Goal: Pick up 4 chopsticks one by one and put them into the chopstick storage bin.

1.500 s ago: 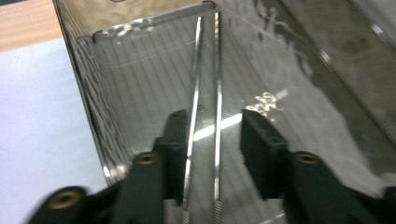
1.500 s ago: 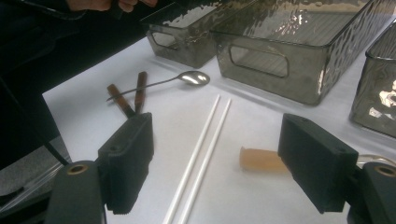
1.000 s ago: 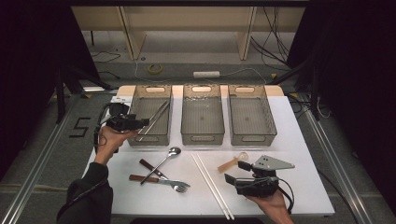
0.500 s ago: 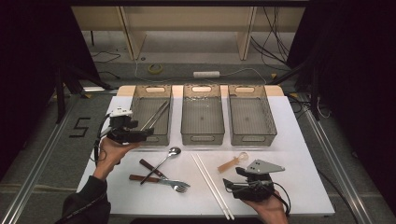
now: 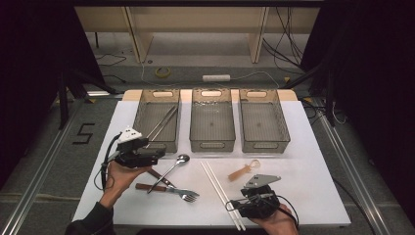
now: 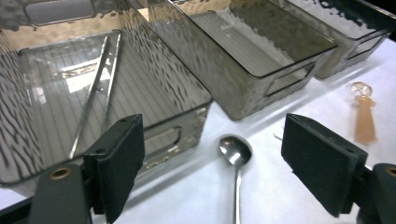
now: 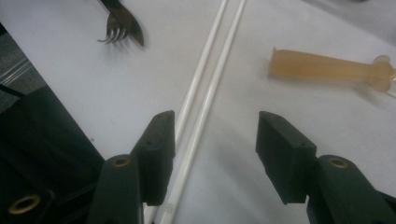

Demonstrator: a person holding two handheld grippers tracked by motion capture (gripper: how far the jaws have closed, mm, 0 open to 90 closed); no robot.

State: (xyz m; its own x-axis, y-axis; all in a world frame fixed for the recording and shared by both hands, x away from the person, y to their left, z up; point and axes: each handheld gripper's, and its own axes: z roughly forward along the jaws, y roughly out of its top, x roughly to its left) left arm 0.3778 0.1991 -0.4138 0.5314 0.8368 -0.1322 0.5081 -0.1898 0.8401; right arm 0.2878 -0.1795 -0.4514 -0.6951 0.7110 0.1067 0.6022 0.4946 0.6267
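My left gripper point(image 5: 157, 157) hovers open in front of the left bin point(image 5: 142, 117). Its jaws have just been opening, and nothing is between them. Below it lies a metal spoon point(image 5: 178, 161), whose bowl point(image 6: 236, 151) shows between the jaws point(image 6: 215, 158) in the left gripper view. My right gripper point(image 5: 234, 205) sits low at the table's near edge. Its jaws point(image 7: 215, 140) have just been closing around the near end of a pair of white chopsticks point(image 5: 218, 188). The chopsticks point(image 7: 205, 102) run beside the left jaw, with a gap to the right jaw.
A pair of metal chopsticks point(image 5: 161, 122) lies in the left bin; the middle bin point(image 5: 211, 145) and right bin point(image 5: 264, 145) hold nothing. A fork point(image 5: 186, 194) and a brown-handled utensil lie crossed under the spoon. An amber plastic spoon point(image 5: 243, 170) lies right of the white chopsticks.
My left gripper has come back from the left bin toward the near side, over the metal spoon. My right gripper has shifted slightly left and nearer, and its jaws have narrowed around the white chopsticks.
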